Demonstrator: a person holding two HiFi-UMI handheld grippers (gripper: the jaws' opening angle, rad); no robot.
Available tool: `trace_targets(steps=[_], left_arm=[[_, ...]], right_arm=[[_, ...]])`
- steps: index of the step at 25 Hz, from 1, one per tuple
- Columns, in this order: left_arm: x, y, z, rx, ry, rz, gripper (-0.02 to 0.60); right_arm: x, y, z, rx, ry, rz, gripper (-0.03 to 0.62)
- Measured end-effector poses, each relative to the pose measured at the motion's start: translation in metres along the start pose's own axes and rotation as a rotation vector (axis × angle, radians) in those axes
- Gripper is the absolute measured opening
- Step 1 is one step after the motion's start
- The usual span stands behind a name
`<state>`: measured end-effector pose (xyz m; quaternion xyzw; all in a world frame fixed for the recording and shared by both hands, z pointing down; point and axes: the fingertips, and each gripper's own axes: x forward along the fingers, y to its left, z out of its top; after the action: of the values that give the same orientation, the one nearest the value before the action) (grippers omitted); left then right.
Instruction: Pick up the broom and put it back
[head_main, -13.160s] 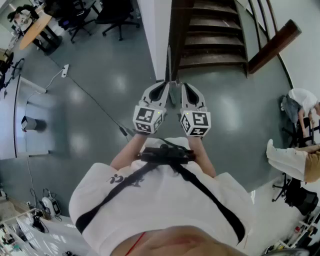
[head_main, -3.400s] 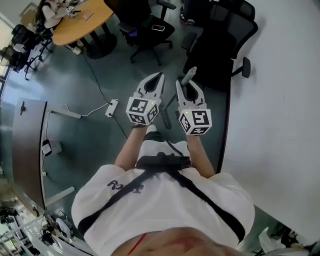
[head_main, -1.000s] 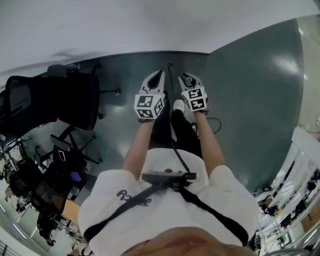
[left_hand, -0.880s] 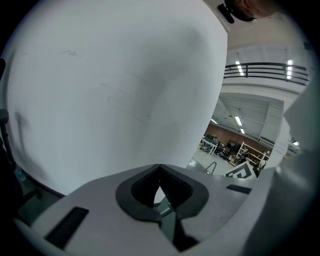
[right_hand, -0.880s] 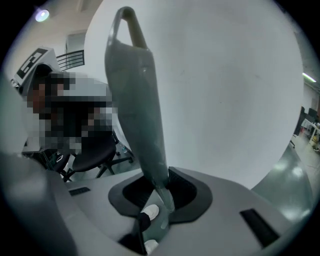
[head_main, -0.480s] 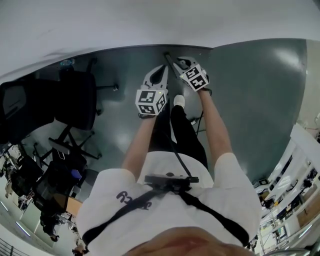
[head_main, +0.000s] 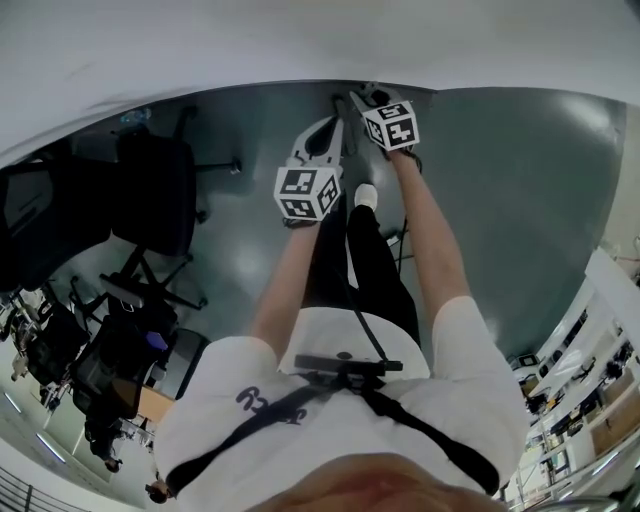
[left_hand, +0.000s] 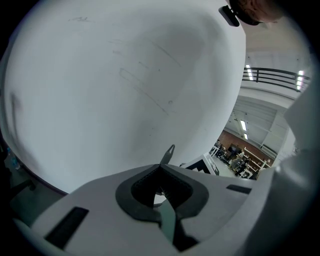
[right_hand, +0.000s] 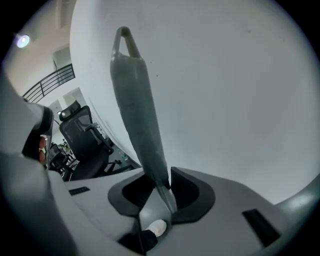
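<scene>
Both of my grippers hold the broom by its slim grey handle (right_hand: 135, 105), close to a white wall (head_main: 300, 40). In the right gripper view the handle rises out of the jaws and ends in a hanging loop (right_hand: 125, 36). My right gripper (right_hand: 159, 186) is shut on the handle, farther up in the head view (head_main: 366, 96). My left gripper (head_main: 326, 136) sits lower and to the left, shut on the same handle (left_hand: 167, 220), whose tip (left_hand: 169, 153) pokes out past its jaws. The broom's head is hidden.
Grey floor (head_main: 500, 180) meets the wall just ahead of the grippers. Black office chairs (head_main: 150, 200) stand at the left, also in the right gripper view (right_hand: 85, 140). My leg and white shoe (head_main: 366, 196) are below the grippers, with a cable (head_main: 400, 240) beside them.
The right gripper has moved toward the wall, away from my body and ahead of the left. The left gripper moved the same way, less far. Both stay shut on the handle.
</scene>
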<state>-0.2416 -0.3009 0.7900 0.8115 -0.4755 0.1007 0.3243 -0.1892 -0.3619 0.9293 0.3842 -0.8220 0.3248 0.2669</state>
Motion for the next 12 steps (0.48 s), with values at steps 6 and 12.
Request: trace_targets(steps=[6, 12], left_arm=[[0.000, -0.002, -0.009, -0.010, 0.018, 0.003, 0.012], [0.007, 0.002, -0.019, -0.009, 0.040, -0.001, 0.012]], right_arm=[[0.003, -0.029, 0.002, 0.065, 0.030, -0.099, 0.095], [0.007, -0.048, -0.001, 0.137, 0.036, -0.159, 0.095]])
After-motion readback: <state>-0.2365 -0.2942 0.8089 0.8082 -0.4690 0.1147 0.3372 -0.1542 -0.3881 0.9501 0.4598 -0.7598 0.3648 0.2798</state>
